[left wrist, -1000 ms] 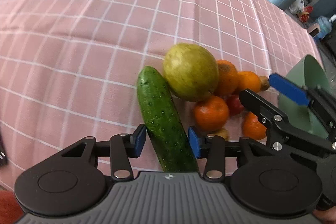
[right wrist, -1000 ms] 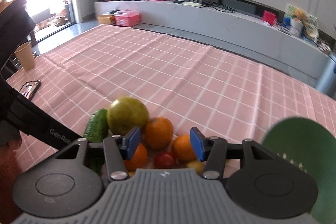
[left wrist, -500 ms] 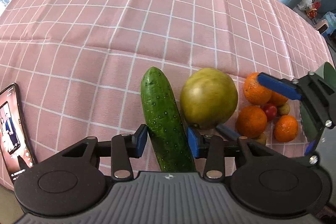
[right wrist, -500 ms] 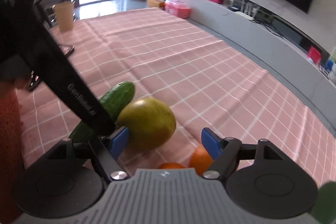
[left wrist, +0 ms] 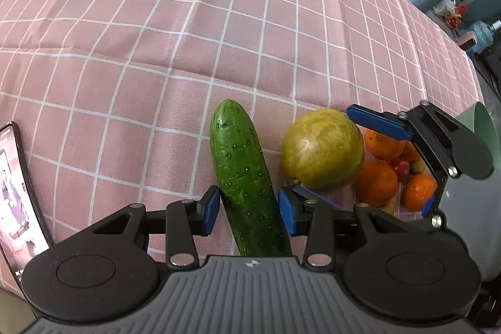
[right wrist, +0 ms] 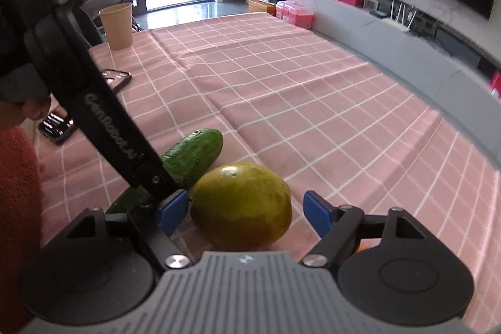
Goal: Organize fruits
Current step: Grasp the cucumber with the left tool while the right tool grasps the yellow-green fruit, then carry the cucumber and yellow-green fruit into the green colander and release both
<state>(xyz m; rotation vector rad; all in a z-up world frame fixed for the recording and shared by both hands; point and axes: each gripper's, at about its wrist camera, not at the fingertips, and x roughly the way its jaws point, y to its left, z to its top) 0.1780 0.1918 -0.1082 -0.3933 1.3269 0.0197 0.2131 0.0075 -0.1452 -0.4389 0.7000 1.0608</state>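
A green cucumber lies on the pink checked tablecloth between the pads of my left gripper, which touch it on both sides. A large yellow-green round fruit sits to its right, also in the right wrist view. My right gripper is open with a pad on each side of this fruit, with gaps. Several oranges and a small red fruit lie behind the right gripper's fingers. The cucumber also shows in the right wrist view.
A green bowl stands at the right edge. A phone lies at the left, seen also in the right wrist view, with a second phone and a paper cup farther left. A grey bench runs behind the table.
My right gripper has swung left from the oranges and now straddles the yellow-green fruit. My left gripper stays around the cucumber, which has shifted left, away from the fruit pile.
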